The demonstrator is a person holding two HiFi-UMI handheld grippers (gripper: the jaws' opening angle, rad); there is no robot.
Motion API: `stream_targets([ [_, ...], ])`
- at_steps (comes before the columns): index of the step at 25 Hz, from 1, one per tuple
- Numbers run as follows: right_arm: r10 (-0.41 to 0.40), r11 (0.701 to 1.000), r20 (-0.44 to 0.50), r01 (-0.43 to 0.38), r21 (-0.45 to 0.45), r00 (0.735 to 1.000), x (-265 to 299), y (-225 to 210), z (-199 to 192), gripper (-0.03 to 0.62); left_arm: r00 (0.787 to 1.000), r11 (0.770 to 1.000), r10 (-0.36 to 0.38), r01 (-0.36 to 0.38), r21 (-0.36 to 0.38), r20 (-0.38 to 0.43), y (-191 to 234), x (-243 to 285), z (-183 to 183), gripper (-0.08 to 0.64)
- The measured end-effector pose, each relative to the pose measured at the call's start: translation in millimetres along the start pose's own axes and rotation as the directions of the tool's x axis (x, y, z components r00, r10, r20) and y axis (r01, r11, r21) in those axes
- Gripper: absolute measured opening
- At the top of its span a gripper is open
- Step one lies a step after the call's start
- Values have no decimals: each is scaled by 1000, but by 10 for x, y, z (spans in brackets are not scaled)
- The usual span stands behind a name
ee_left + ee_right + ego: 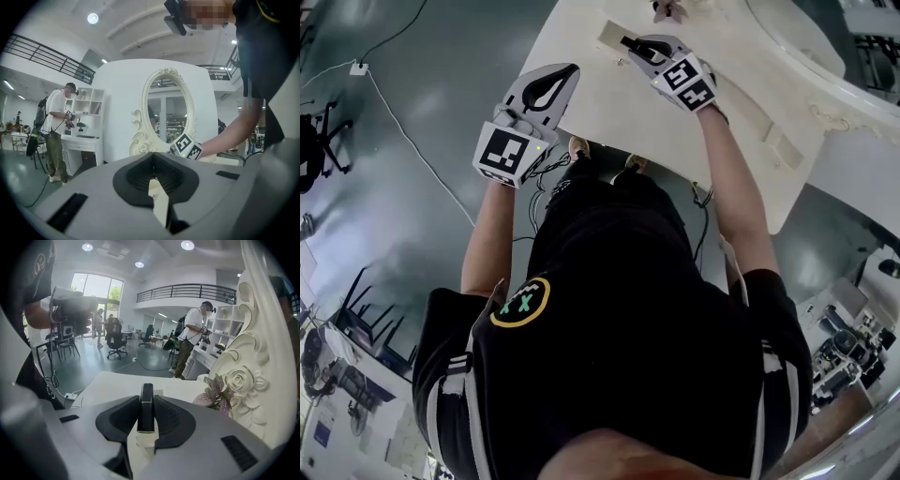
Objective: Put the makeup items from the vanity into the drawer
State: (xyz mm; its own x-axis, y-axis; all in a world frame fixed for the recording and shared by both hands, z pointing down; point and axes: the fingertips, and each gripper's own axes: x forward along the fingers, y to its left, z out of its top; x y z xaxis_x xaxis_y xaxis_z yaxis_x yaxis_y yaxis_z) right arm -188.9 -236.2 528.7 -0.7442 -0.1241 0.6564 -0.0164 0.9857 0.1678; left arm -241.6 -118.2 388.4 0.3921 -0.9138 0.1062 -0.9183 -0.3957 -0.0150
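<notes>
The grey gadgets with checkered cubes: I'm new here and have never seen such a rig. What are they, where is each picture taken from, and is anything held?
No robot here: a person holds a two-jaw gripper in each hand, and the marker cubes are parts of those grippers. The head view looks down on the person and the cream vanity top. The other two pictures come from cameras riding on the grippers, each looking along its own jaws. The left gripper has its jaws together with nothing between them, and its view faces the oval mirror. The right gripper is shut on a slim black stick, probably a makeup item, over the vanity top near a pink flower.
</notes>
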Motion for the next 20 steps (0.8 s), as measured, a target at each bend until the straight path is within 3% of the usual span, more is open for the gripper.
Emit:
stream_targets([
  [5,-7,1000,-69,9,29,998,216,-121,-194,120,999,999,-41,41,-11,-4,38,33,-89,21],
  [20,24,999,-55,-21,50,998,432,-136,-247,120,998,998,62,-63,-17,-29,120,23,-79,20],
])
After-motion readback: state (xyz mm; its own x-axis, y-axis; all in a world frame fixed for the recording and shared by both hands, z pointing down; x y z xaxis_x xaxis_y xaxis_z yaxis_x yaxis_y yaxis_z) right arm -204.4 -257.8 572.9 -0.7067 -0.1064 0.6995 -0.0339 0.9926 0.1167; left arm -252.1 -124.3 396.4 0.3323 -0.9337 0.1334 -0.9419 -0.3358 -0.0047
